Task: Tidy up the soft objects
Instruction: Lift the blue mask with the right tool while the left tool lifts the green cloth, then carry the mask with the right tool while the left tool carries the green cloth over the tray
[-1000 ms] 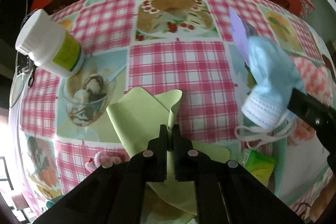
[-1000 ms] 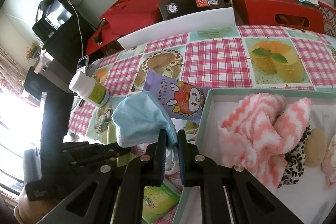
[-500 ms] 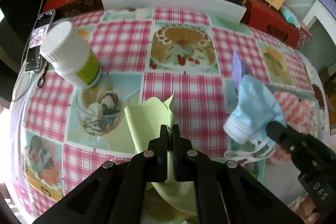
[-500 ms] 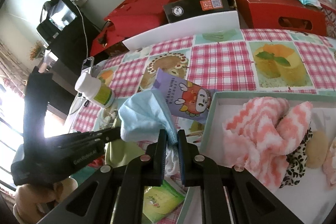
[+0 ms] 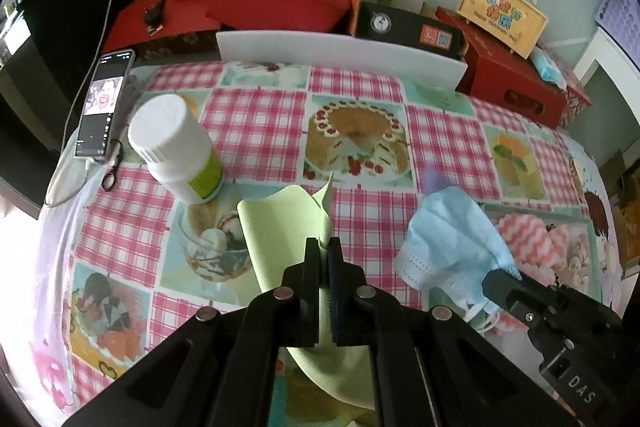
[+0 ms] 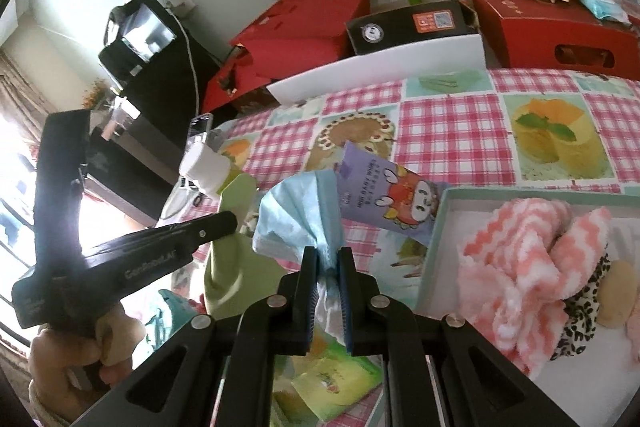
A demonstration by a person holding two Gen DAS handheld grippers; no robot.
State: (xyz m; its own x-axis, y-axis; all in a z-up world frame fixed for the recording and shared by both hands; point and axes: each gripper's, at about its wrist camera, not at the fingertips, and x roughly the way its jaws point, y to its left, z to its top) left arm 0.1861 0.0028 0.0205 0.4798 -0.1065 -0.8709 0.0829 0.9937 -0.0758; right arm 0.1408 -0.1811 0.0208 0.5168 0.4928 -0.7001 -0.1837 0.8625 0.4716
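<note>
The bench (image 5: 256, 131), under its pink checked cloth, carries a shallow box (image 6: 440, 211) at the right already holding a pink-and-white fluffy cloth (image 6: 520, 255), so that box looks like the place where soft things are gathered. A white bottle (image 5: 176, 147) and a purple wipes pack (image 6: 384, 195) stand outside it, probably as the hard or unsorted items. The left gripper (image 5: 324, 251) points steeply down, its fingers pressed together on a pale green cloth (image 5: 280, 227) lifted clear of the bench. The right gripper (image 6: 328, 259) tilts down beside the box, fingers clamped on a bunched blue face mask (image 6: 304, 207), seemingly ready to carry it in. A hand (image 6: 80, 351) grips the left handle.
</note>
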